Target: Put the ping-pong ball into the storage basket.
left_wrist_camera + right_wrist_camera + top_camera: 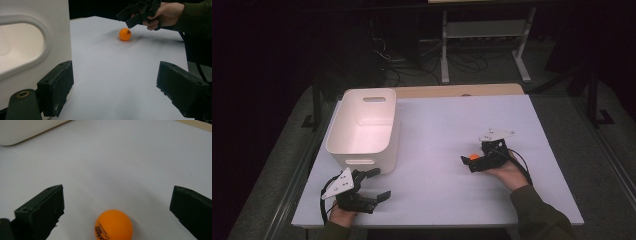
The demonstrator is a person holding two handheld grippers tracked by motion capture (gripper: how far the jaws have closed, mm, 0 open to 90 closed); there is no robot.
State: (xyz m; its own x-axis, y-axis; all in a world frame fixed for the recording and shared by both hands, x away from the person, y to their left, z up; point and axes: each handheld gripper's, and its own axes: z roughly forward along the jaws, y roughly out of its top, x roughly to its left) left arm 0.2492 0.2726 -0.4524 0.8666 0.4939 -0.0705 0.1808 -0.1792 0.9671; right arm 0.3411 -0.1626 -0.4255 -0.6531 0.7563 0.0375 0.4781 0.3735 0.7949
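One orange ball [474, 157] lies on the white table [447, 125], toward its right edge and well in from the near edge; the right gripper [469, 162] sits over it with jaws spread wide, the ball on the surface between them and touching neither, as the right gripper view shows [114, 225]. One white bin [363, 129] stands at the table's far left corner, its side along the left edge; the broad middle of the table between bin and ball lies bare. The left gripper [379, 185] rests near the near left corner, just beside the bin's near wall, jaws apart and holding nothing; two grippers in all.
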